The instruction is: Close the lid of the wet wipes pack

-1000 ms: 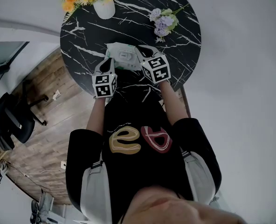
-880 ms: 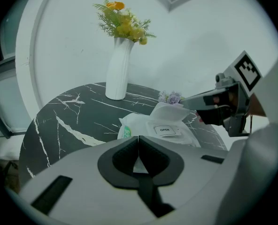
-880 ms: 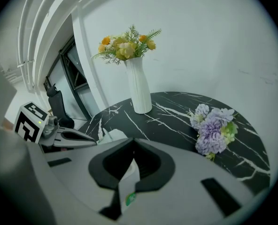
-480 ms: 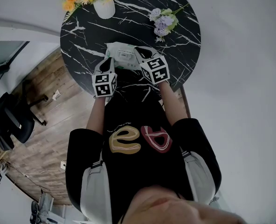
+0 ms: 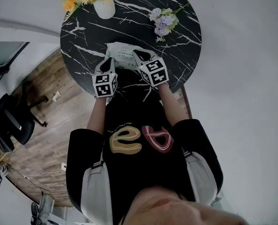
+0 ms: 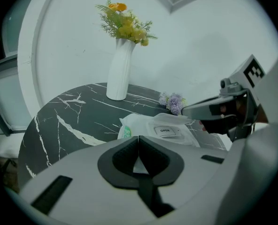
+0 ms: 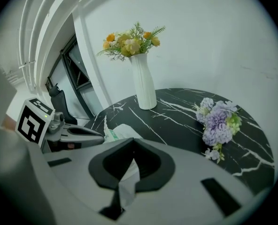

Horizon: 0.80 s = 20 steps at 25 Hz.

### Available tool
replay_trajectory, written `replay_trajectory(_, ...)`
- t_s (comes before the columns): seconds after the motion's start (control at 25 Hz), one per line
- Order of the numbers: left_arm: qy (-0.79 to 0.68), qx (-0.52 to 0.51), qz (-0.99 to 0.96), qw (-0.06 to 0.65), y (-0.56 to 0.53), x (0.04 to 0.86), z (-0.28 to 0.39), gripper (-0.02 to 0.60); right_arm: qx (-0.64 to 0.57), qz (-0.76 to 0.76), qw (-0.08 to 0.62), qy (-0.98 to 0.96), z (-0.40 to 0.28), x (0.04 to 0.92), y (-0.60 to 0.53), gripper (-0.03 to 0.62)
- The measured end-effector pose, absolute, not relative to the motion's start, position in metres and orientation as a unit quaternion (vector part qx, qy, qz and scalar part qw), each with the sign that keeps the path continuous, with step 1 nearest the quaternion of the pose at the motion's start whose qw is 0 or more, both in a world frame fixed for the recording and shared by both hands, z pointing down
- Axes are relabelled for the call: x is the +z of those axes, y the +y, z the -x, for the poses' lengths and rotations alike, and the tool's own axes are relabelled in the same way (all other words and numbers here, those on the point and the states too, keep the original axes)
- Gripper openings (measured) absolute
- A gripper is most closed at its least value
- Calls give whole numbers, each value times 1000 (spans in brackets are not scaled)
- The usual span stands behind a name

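Black marble round worktop [image 5: 129, 27] carries the white wet wipes pack [image 5: 122, 55] at frame centre, its labelled lid flap [image 6: 166, 131] seemingly flat already. Left gripper [image 5: 108, 63] sits closed at the pack's near edge; right gripper [image 5: 137, 54] pinches the pack's thin white edge.

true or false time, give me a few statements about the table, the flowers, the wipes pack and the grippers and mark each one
1. The white vase stands upright on the table. True.
2. The purple flowers are in the vase. False: they lie on the table, apart from it.
3. The left gripper is wide open. False: its fingers meet at the tips.
4. The wet wipes pack lies on the table. True.
5. The right gripper has white material between its fingers. True.
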State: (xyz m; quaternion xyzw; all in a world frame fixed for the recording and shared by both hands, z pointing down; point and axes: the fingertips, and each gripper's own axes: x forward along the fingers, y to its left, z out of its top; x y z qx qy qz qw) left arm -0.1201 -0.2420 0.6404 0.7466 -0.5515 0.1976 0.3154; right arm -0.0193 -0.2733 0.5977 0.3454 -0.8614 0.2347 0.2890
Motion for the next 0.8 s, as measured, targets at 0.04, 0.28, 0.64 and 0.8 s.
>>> replay_trajectory(0.04, -552, 197, -747, 315, -242, 640, 120, 18, 236, -343, 290, -862, 21, 599, -272, 12)
replay_trajectory(0.28, -554, 193, -745, 317, -242, 640, 121, 18, 242, -336, 295, -861, 26, 602, -262, 12)
replay_trajectory(0.64, -551, 190, -747, 320, -241, 639, 118, 18, 246, -329, 301, -861, 34, 607, -252, 12)
replay_trajectory(0.8, -546, 190, -752, 317, -242, 638, 114, 18, 249, -327, 305, -859, 40, 612, -250, 12)
